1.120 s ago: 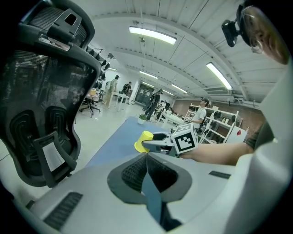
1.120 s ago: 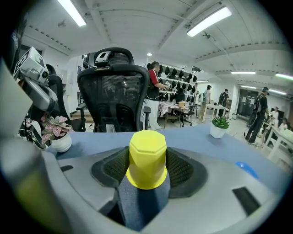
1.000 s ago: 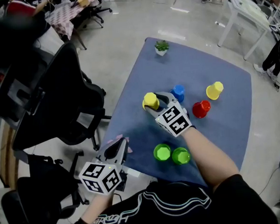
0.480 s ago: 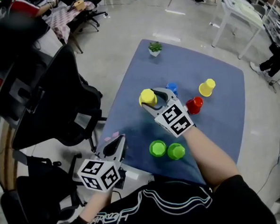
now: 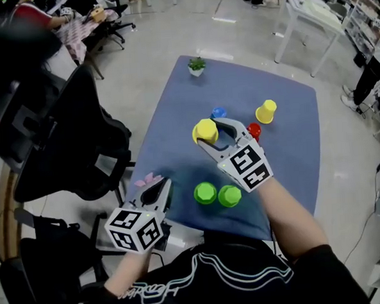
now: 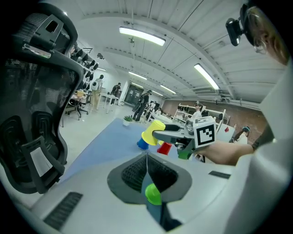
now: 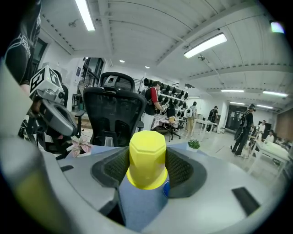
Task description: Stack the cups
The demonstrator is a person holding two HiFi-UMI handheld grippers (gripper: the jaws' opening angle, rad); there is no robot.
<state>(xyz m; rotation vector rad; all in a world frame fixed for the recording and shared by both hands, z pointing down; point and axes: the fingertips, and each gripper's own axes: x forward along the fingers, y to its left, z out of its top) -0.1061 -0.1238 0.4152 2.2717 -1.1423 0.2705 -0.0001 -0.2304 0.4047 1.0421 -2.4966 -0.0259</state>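
Observation:
My right gripper (image 5: 208, 133) is shut on a yellow cup (image 5: 205, 130), held upside down above the blue mat (image 5: 287, 161); the right gripper view shows the cup (image 7: 146, 160) squeezed between both pads. Beyond it on the mat stand a blue cup (image 5: 218, 112), a red cup (image 5: 255, 130) and a second yellow cup (image 5: 265, 111). Two green cups (image 5: 205, 193) (image 5: 229, 195) sit side by side near the mat's front edge. My left gripper (image 5: 159, 190) hovers at the mat's front left corner, jaws shut with nothing in them. The left gripper view catches the lifted yellow cup (image 6: 151, 132).
A small potted plant (image 5: 196, 65) stands at the mat's far corner. A pink paper flower (image 5: 147, 180) lies beside the left gripper. Black office chairs (image 5: 67, 143) crowd the left side. A white table (image 5: 310, 15) stands at the back right, with people beyond.
The right gripper has risen with the yellow cup, lifting it off the mat and a little toward the blue cup. The left gripper has drifted slightly up and forward.

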